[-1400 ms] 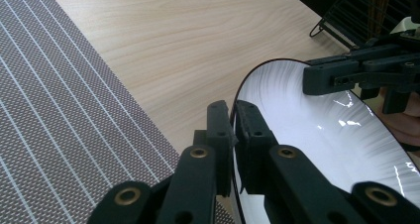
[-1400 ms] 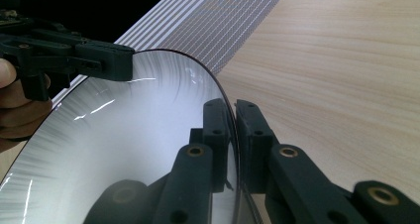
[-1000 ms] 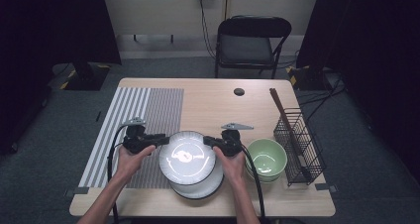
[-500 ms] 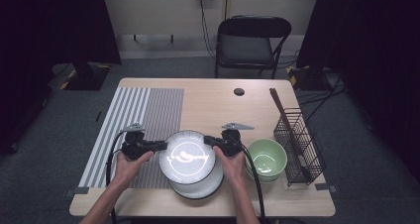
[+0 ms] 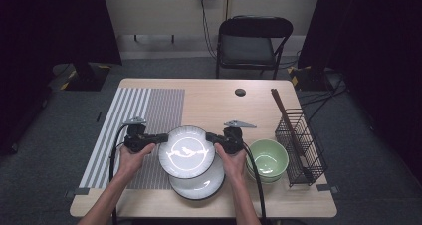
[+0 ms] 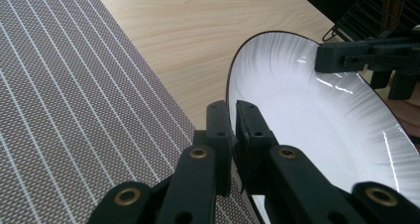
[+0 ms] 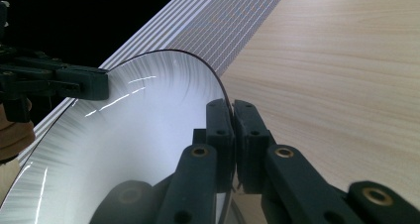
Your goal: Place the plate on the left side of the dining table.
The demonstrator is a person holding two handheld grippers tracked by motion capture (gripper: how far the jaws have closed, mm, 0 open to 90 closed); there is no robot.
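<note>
A white plate [image 5: 186, 152] with a dark rim is held tilted just above a second white plate [image 5: 199, 185] lying on the table. My left gripper [image 5: 163, 138] pinches its left rim; its jaws have just been closing, with the rim between them. In the left gripper view the left gripper [image 6: 233, 110] has its pads pressed on the plate [image 6: 307, 120], and the right gripper [image 6: 329, 55] grips the far rim. My right gripper [image 5: 212, 137] is shut on the right rim. The right gripper view shows the right gripper [image 7: 232, 110] clamping the plate [image 7: 133, 140], with the left gripper [image 7: 91, 83] opposite.
A green bowl [image 5: 267, 158] stands right of the plates, beside a black wire basket [image 5: 301, 145] holding brown sticks [image 5: 282, 109]. A striped mat [image 5: 144, 115] covers the table's left part. A small black disc [image 5: 240, 92] lies at the back, with a chair [image 5: 249, 46] behind the table.
The left gripper's jaws have closed onto the plate's left rim, and the left hand shifted slightly. The right gripper and the plate have stayed in place.
</note>
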